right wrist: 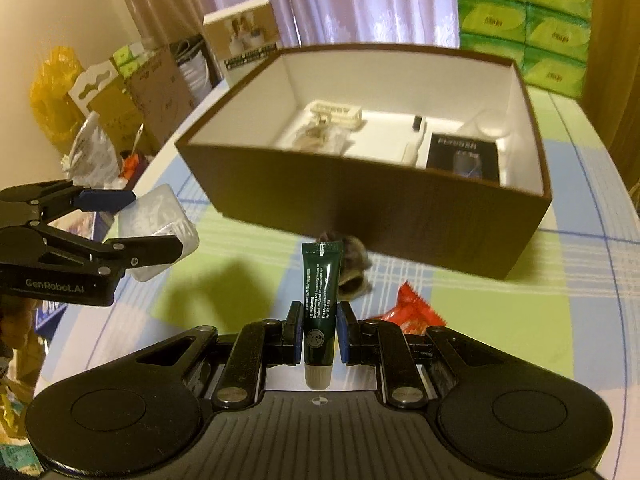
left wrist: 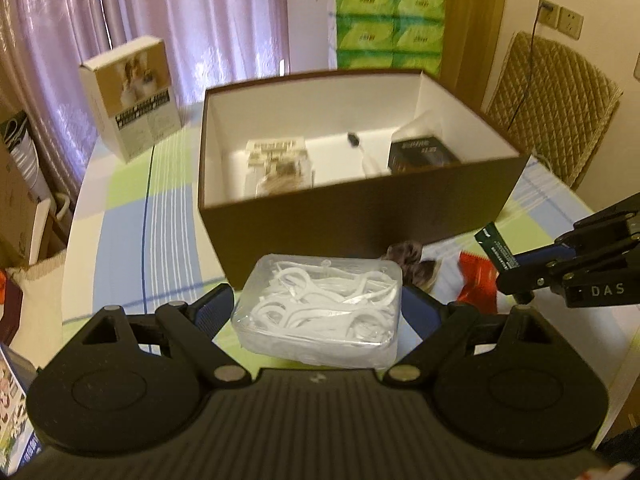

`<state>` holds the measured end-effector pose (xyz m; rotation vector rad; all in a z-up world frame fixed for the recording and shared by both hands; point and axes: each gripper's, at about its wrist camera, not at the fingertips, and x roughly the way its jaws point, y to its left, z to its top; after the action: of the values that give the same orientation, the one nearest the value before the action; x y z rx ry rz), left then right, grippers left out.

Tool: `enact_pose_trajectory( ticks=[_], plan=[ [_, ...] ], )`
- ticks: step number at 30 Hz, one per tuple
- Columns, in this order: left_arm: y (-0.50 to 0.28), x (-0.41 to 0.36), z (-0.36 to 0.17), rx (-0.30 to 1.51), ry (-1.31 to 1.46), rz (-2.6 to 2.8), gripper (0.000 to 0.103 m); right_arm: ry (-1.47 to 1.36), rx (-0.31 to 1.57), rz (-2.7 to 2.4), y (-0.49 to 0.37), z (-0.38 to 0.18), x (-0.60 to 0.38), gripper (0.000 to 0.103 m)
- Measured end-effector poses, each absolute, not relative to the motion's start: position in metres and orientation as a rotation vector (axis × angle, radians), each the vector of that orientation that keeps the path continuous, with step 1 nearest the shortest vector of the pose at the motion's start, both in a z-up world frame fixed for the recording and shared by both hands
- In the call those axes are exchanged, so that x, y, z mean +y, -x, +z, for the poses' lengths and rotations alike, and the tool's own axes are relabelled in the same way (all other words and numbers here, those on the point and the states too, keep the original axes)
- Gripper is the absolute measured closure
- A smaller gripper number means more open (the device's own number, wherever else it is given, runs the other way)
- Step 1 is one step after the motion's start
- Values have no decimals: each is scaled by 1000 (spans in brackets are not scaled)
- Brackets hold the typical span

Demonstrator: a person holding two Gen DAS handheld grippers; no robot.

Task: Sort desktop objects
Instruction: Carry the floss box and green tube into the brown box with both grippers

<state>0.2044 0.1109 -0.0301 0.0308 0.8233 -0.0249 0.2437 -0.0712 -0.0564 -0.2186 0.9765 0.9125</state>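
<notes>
The big brown box point(right wrist: 400, 216) is sitting open on the checked tablecloth point(left wrist: 132, 216), already holding a black packet point(right wrist: 464, 156) and some pale bits. Left gripper point(left wrist: 318, 306), marked "GenRobot.AI" on its side, is clamping a clear case of white floss picks point(left wrist: 320, 316) just in front of the box. Right gripper point(right wrist: 319, 334), lettered "DAS", is pinching a dark green tube point(right wrist: 320, 292) reading "Lip Protectant", cap end toward the camera, over a red wrapper point(right wrist: 404, 312).
</notes>
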Motion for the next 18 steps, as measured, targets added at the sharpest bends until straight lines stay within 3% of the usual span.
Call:
enact_pose_trajectory(
  ticks=[18],
  plan=[
    [-268,102,12,705,-51,-90,16,116,886,920,-298,-13,-59,89]
  ],
)
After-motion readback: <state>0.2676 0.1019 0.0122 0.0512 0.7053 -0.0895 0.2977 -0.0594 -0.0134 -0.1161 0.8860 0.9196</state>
